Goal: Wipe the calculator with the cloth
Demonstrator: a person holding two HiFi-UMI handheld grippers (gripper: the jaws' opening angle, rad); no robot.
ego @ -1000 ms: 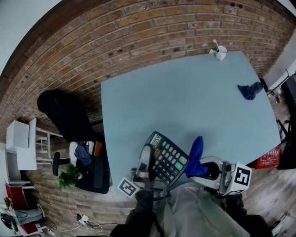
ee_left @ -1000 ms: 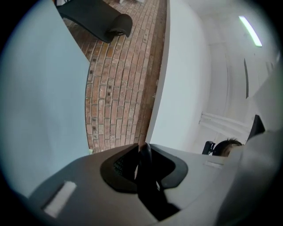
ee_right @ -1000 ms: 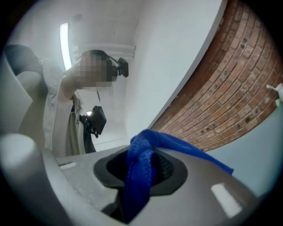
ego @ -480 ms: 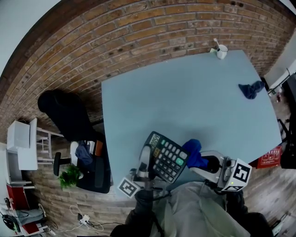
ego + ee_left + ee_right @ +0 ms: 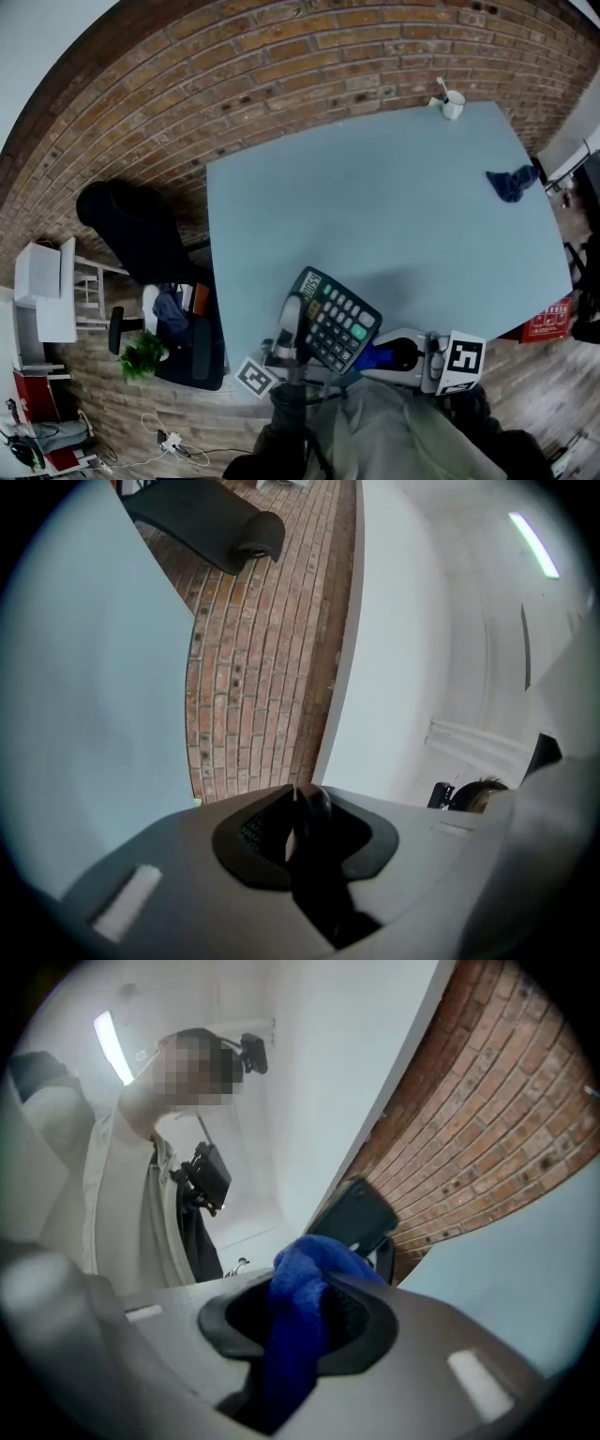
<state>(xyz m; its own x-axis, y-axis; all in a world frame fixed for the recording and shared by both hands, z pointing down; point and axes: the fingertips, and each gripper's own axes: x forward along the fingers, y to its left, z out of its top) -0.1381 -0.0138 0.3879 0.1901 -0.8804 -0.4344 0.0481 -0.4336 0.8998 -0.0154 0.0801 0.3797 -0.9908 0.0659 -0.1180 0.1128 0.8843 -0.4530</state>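
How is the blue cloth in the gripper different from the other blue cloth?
The gripped cloth is pinched in the right gripper, beside the calculator; the far cloth lies loose near the table edge. The gripped cloth looks brighter blue, the far cloth darker. Both are blue and crumpled.

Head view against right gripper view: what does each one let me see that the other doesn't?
Only the head view shows the keys of the calculator, which the left gripper grips at its edge. It also shows a white mug and a second blue cloth farther across the table. Only the right gripper view shows the ceiling light and the person's torso. Both show the blue cloth held by the right gripper, the pale blue table and the brickwork.
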